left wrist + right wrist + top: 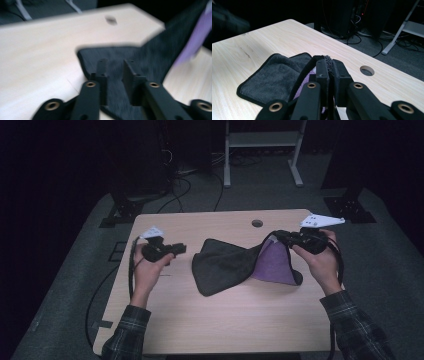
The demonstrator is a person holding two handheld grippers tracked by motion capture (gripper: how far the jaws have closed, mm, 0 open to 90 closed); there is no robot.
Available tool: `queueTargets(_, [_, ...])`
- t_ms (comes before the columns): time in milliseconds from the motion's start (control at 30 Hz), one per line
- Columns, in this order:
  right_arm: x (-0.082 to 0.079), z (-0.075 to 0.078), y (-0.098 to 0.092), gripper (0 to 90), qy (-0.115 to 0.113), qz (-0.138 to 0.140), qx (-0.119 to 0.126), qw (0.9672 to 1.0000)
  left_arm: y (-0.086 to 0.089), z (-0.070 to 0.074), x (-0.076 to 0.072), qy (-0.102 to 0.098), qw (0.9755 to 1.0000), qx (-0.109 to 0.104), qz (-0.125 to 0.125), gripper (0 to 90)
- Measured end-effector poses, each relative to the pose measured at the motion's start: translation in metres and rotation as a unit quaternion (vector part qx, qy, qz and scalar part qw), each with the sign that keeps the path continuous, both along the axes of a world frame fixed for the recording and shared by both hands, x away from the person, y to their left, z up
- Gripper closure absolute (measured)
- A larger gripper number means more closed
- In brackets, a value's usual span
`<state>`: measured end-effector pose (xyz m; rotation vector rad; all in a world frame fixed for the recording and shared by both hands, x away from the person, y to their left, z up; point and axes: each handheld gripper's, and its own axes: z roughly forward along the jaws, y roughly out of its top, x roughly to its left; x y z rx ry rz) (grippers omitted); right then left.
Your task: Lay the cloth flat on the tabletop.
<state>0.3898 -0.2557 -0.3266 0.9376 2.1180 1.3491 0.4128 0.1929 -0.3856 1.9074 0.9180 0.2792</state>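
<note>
A dark grey cloth point(220, 267) with a purple underside point(272, 265) lies mid-table, its right part pulled up into a peak. My right gripper point(277, 236) is shut on that raised corner; in the right gripper view the jaws point(328, 62) pinch the cloth's fuzzy edge, and the rest of the cloth point(274, 77) drapes down to the table. My left gripper point(180, 249) hovers left of the cloth, apart from it. In the blurred left gripper view its jaws point(115, 63) stand apart with nothing between them, the cloth point(150, 55) lying beyond.
The light wooden table point(225, 320) has a round cable hole point(257, 223) near its far edge. On the floor behind it are a white frame point(262, 150), cables and black stands. Bare tabletop lies in front of the cloth.
</note>
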Motion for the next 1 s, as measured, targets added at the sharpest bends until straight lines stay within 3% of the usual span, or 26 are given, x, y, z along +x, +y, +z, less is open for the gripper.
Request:
queueTargets(33, [0.0,-0.001,-0.001,83.7,0.002,-0.002,0.001,1.0,-0.007,-0.007,-0.002,0.006,0.9997,0.017,-0.014,67.9])
queueTargets(200, [-0.001,-0.006,-0.002,83.7,0.007,-0.002,0.011,0.9999,-0.032,-0.035,-0.016,0.027,0.9962,0.053,-0.064,56.9])
queueTargets(300, [-0.002,-0.012,-0.002,83.7,0.009,-0.001,0.015,0.9998,-0.042,-0.05,-0.027,0.041,0.993,0.069,-0.087,51.1])
queueTargets(400, [-0.001,-0.017,-0.002,83.7,0.013,0.0,0.022,0.9997,-0.049,-0.061,-0.036,0.052,0.9873,0.096,-0.115,46.3])
queueTargets(533, [-0.001,-0.023,0.0,83.6,0.018,0.0,0.029,0.9994,-0.055,-0.075,-0.04,0.06,0.9805,0.137,-0.127,43.4])
queueTargets(700, [-0.001,-0.026,0.003,83.7,0.021,0.005,0.026,0.9994,-0.061,-0.078,-0.041,0.048,0.977,0.157,-0.136,42.6])
queueTargets(800, [-0.001,-0.027,0.003,83.6,0.021,0.006,0.026,0.9994,-0.063,-0.079,-0.042,0.032,0.974,0.176,-0.138,45.4])
queueTargets(867, [-0.001,-0.028,0.003,83.7,0.023,0.005,0.025,0.9994,-0.065,-0.078,-0.043,0.016,0.9702,0.201,-0.134,53.0])
queueTargets(900, [-0.001,-0.029,0.003,83.6,0.024,0.005,0.025,0.9994,-0.065,-0.078,-0.043,0.017,0.9711,0.202,-0.126,59.1])
queueTargets(933, [-0.001,-0.029,0.003,83.7,0.024,0.005,0.024,0.9994,-0.065,-0.077,-0.042,0.015,0.971,0.206,-0.121,72.5])
queueTargets(967, [-0.001,-0.03,0.003,83.6,0.025,0.005,0.025,0.9994,-0.064,-0.077,-0.04,0.014,0.9704,0.21,-0.118,76.7])
queueTargets(1000, [-0.001,-0.03,0.003,83.7,0.026,0.005,0.024,0.9994,-0.063,-0.077,-0.038,0.016,0.9715,0.208,-0.112,80.9])
